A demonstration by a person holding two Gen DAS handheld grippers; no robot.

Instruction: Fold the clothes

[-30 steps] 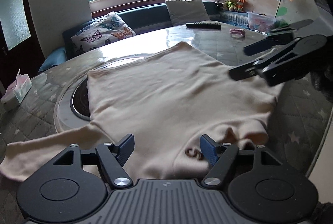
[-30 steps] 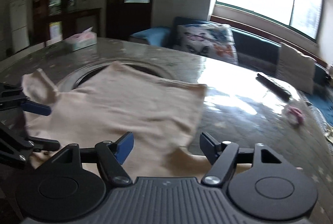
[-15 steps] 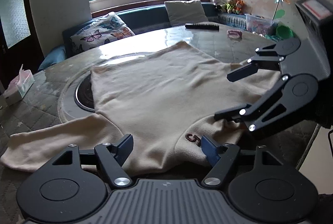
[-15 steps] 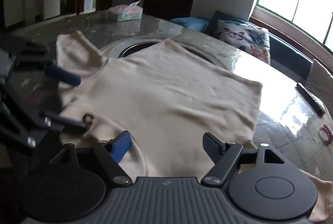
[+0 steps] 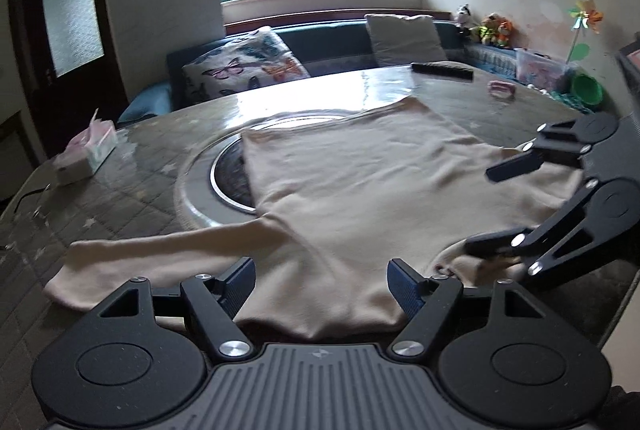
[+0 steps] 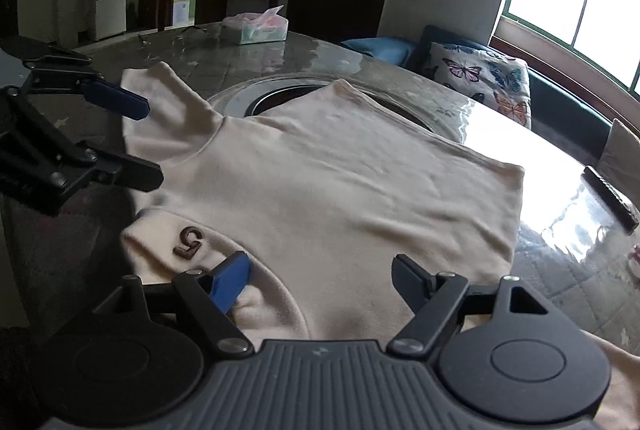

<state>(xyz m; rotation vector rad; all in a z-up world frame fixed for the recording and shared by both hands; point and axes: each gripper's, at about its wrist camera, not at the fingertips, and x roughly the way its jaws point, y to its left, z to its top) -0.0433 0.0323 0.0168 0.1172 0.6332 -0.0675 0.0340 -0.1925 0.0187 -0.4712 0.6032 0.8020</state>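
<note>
The cream sweater (image 5: 360,198) lies spread flat on the round table (image 5: 120,190), its body partly covering the metal ring (image 5: 208,174) sunk in the table's middle; one sleeve (image 5: 152,254) stretches out to the left in my left view, lying flat on the quilted cover.

My left tongs (image 5: 322,284) hang over the near edge of the sweater, by the shoulder; jaws stand wide apart, released, nothing pinched; cloth is under them, not between the pads.

My right tongs (image 6: 320,280) hang over the collar end; jaws wide and unclenched, nothing gripped; the left blue pad (image 6: 232,280) sits just above the cloth near the folded collar (image 6: 188,242), which carries a dark "5" (image 6: 189,241); whether the pad touches the fabric I cannot tell.

Each tool shows in the other's view: the right one at the right edge of the left view, the left one at the left edge of the right view, both agape.

Elsewhere on the table: a tissue box (image 6: 260,26) at the far side, a black remote (image 5: 442,71), a small pink thing (image 5: 502,90); all well apart from the sweater.
</note>
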